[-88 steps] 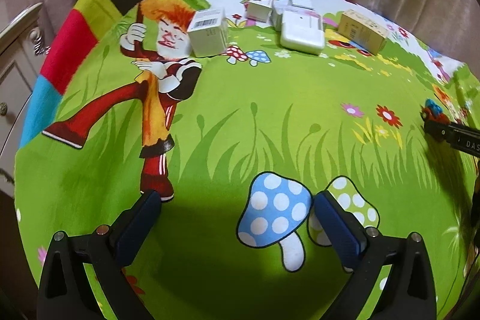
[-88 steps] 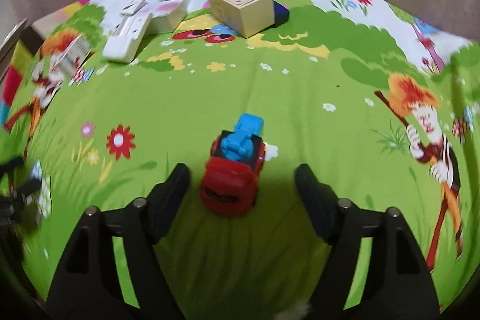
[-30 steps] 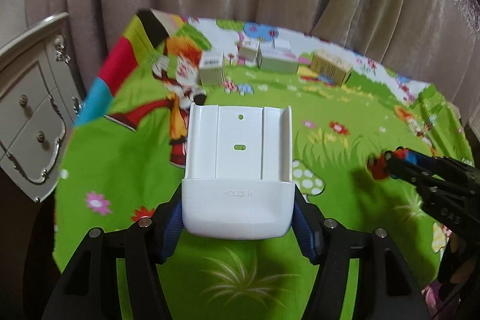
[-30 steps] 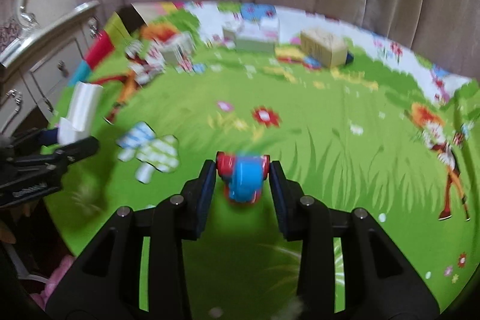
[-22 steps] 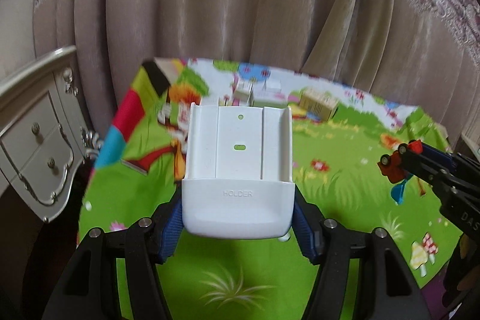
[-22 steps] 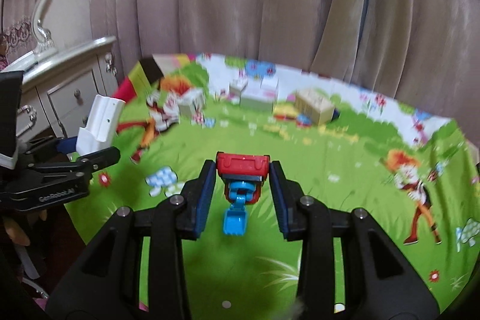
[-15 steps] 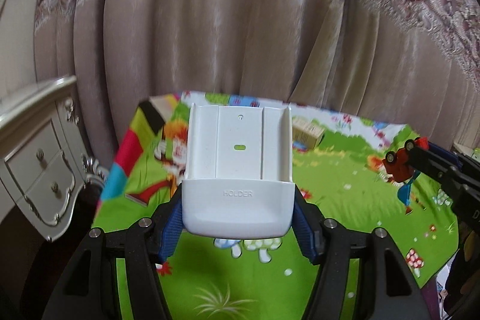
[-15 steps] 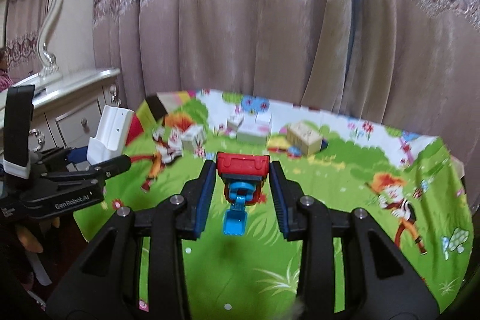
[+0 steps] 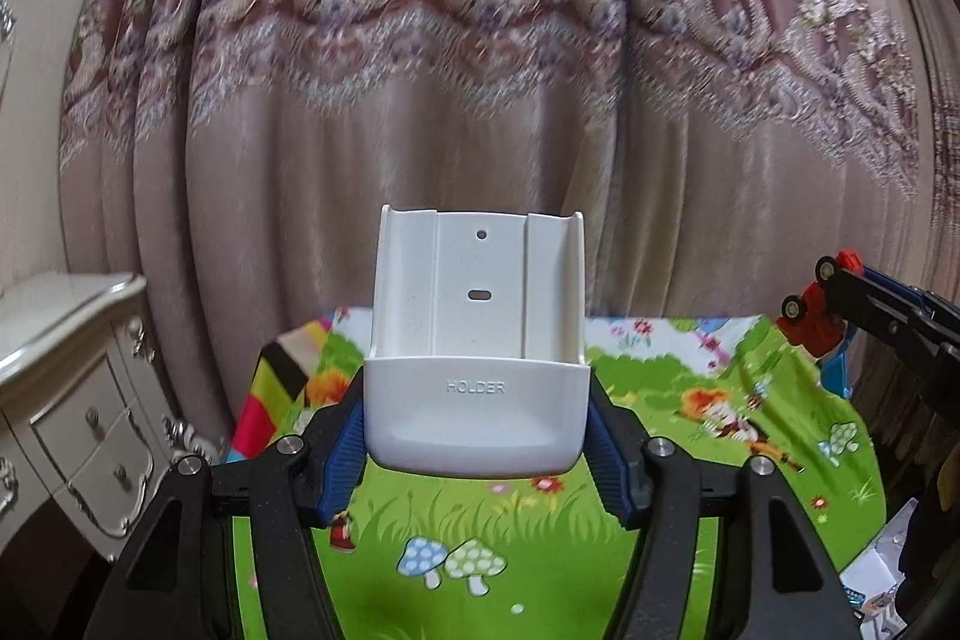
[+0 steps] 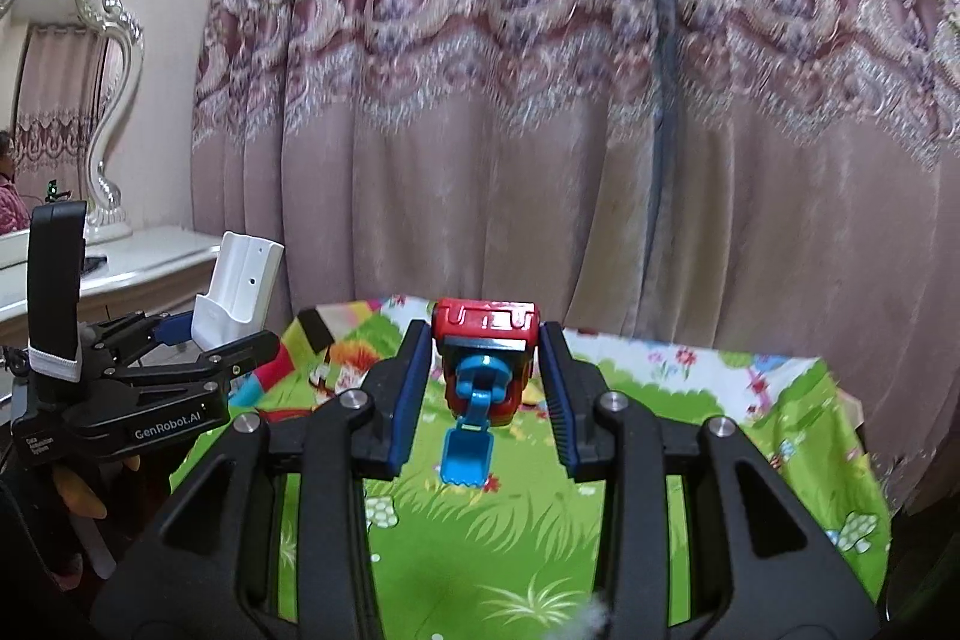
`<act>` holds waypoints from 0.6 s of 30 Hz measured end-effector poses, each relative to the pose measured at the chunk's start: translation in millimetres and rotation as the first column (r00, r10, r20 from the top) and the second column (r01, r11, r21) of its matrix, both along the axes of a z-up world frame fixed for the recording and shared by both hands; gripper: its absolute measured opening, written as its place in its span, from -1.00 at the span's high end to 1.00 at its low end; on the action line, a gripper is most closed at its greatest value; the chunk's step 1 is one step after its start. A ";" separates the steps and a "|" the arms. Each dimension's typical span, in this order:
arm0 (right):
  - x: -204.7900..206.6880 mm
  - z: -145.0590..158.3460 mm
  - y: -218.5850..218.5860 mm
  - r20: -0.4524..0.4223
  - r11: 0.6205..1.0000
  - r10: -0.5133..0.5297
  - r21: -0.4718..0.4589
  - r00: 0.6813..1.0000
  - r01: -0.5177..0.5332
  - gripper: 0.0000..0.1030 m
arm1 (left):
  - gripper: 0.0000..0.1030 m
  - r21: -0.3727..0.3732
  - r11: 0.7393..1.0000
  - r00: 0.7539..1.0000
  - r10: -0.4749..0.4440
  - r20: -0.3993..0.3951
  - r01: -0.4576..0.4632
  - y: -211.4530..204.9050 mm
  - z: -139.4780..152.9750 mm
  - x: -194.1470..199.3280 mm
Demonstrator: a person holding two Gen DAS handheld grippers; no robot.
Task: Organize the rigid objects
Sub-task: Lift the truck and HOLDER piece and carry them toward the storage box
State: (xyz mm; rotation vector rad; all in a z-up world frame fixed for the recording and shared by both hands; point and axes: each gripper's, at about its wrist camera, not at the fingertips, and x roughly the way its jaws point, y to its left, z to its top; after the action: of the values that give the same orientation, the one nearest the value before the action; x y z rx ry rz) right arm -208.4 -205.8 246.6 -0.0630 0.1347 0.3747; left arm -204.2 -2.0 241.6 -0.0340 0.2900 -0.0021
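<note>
My left gripper [image 9: 477, 436] is shut on a white plastic holder [image 9: 477, 340] marked HOLDER and holds it upright, well above the green cartoon tablecloth [image 9: 540, 550]. My right gripper [image 10: 483, 376] is shut on a red toy digger [image 10: 485, 340] whose blue scoop [image 10: 467, 454] hangs down. The left gripper with the holder [image 10: 240, 292] also shows at the left of the right wrist view. The digger [image 9: 813, 316] shows at the right of the left wrist view. The boxes on the table are mostly hidden behind what I hold.
A pink patterned curtain [image 9: 480, 100] fills the background behind the table. A white carved dresser [image 9: 66, 400] stands to the left of the table, with a mirror [image 10: 60, 100] on it. The tablecloth [image 10: 690, 490] covers the table below both grippers.
Both grippers closed on their objects and have risen and drawn back from the table. The view has tilted up, so the curtain now fills most of both frames.
</note>
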 end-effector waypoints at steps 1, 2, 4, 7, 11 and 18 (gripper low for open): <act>-5.3 3.8 -3.6 0.017 1.000 -0.010 0.001 1.000 0.010 0.21 | -0.24 0.003 1.000 1.000 -0.006 0.008 0.006 -2.1 2.5 -1.1; -10.6 7.1 -8.4 0.033 1.000 -0.021 0.002 0.999 0.021 0.21 | -0.24 0.008 1.000 1.000 -0.016 0.019 0.016 -6.3 6.2 -3.5; -20.4 13.9 -18.9 0.056 0.999 -0.040 0.007 0.998 0.039 0.21 | -0.24 0.019 0.999 0.998 -0.040 0.040 0.040 -18.5 14.1 -7.4; -33.5 20.5 -36.3 0.083 0.997 -0.078 0.010 0.994 0.077 0.21 | -0.24 0.038 0.996 0.994 -0.086 0.067 0.084 -41.0 21.9 -11.4; -49.3 24.4 -64.2 0.102 0.990 -0.142 0.014 0.985 0.141 0.21 | -0.24 0.058 0.986 0.983 -0.163 0.090 0.158 -75.0 25.4 -15.5; -76.0 20.9 -117.1 0.107 0.960 -0.280 0.003 0.954 0.281 0.21 | -0.24 0.104 0.939 0.937 -0.338 0.094 0.328 -150.5 20.4 -25.0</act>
State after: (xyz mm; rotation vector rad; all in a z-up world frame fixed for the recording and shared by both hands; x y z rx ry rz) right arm -284.4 -322.9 267.5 -0.0750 0.0393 0.0855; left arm -229.3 -152.5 262.0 0.1019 0.1813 -0.3284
